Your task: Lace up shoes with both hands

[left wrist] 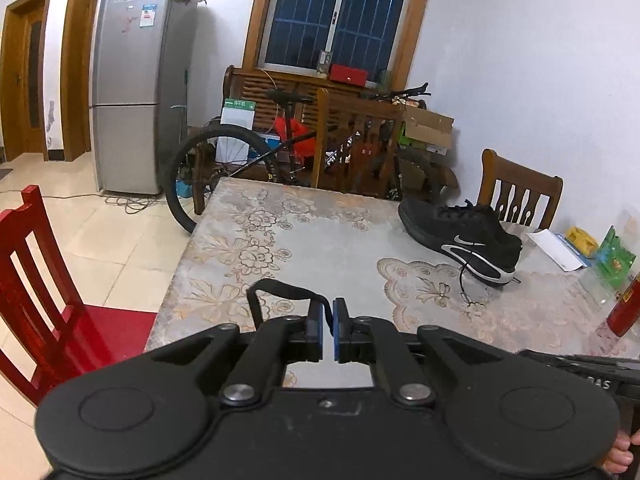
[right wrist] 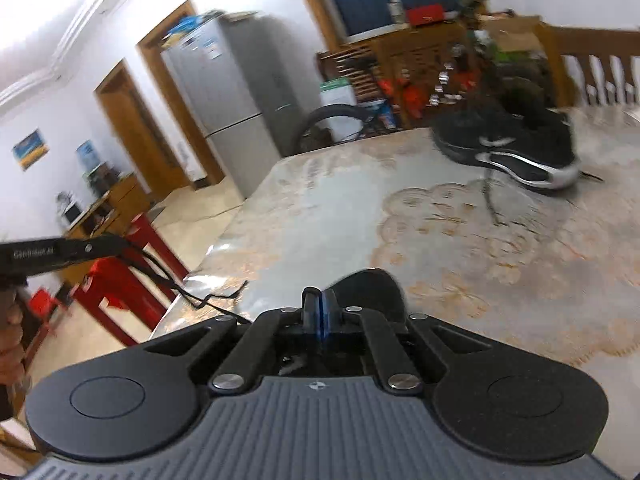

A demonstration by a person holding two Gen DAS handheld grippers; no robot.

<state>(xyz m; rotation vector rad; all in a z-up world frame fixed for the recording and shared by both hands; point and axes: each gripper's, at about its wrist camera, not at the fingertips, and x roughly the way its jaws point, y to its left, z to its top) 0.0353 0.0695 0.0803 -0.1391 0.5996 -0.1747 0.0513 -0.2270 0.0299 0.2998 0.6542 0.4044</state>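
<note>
Near the front edge of the table (left wrist: 320,240), in the left wrist view, the left gripper (left wrist: 328,320) has its blue-padded jaws drawn together on a flat black lace (left wrist: 280,286). The band arches up and leftward from the pads in a soft loop, then hangs down; pinching it close to one end probably keeps the limp strap steady enough to steer. Far right on the table lies the black shoe (left wrist: 464,236), a mesh trainer with a white swoosh and a glossy silver-trimmed sole, toe pointing left. One thin lace tail of its own spills off the sole onto the cloth. That cloth is a shiny plastic cover printed with beige flowers and scalloped lace patterns. A red wooden chair (left wrist: 36,280) stands at the near left, a brown one at the far right.

From the right wrist view, which is blurred, the right gripper (right wrist: 319,308) has its jaws pressed together, a blue sliver showing between them. A dark rounded shape sits just beyond the tips; whether anything is pinched, I cannot tell. At the left, the other gripper's black body reaches in, the lace trailing from it down to the table edge. The shoe lies well apart at the far right, so both tools have yet to reach it.
</note>
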